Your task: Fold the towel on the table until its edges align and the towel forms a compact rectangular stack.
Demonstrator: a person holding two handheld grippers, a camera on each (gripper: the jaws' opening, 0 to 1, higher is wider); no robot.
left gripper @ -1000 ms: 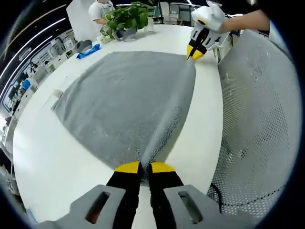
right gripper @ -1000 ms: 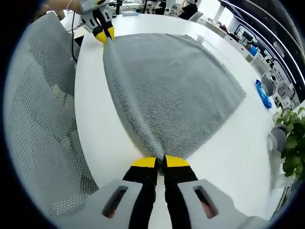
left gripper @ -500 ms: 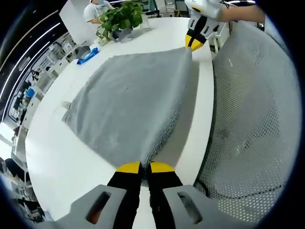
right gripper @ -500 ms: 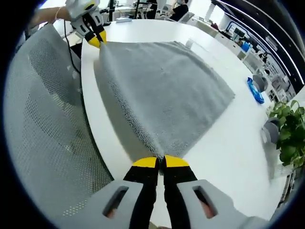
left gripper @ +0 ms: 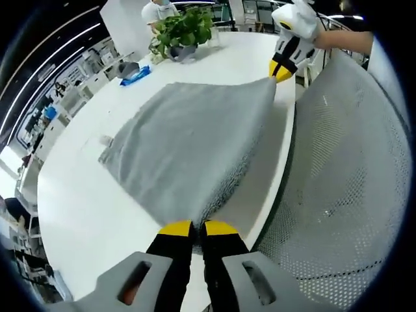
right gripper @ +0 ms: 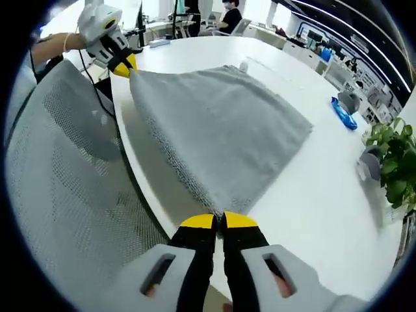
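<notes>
Two near corners of the grey towel [left gripper: 188, 140] are raised, its far edge on the white table [left gripper: 78, 208]. Left gripper [left gripper: 192, 227] and right gripper [right gripper: 218, 221] each pinch one corner, jaws closed tight. Bare tabletop lies beyond; a mesh chair [left gripper: 344, 188] stands just beside.

Black fingers [left gripper: 175, 250] tipped in yellow on the left gripper [left gripper: 192, 228], rising from a grey housing with two slanted slots — same build on the right gripper [right gripper: 218, 221]: black fingers [right gripper: 240, 250], yellow tips, grey slotted base. Seen from across, white rounded body behind black-and-yellow fingers. Thin band at the wrist [right gripper: 66, 41] — no sleeve visible.
</notes>
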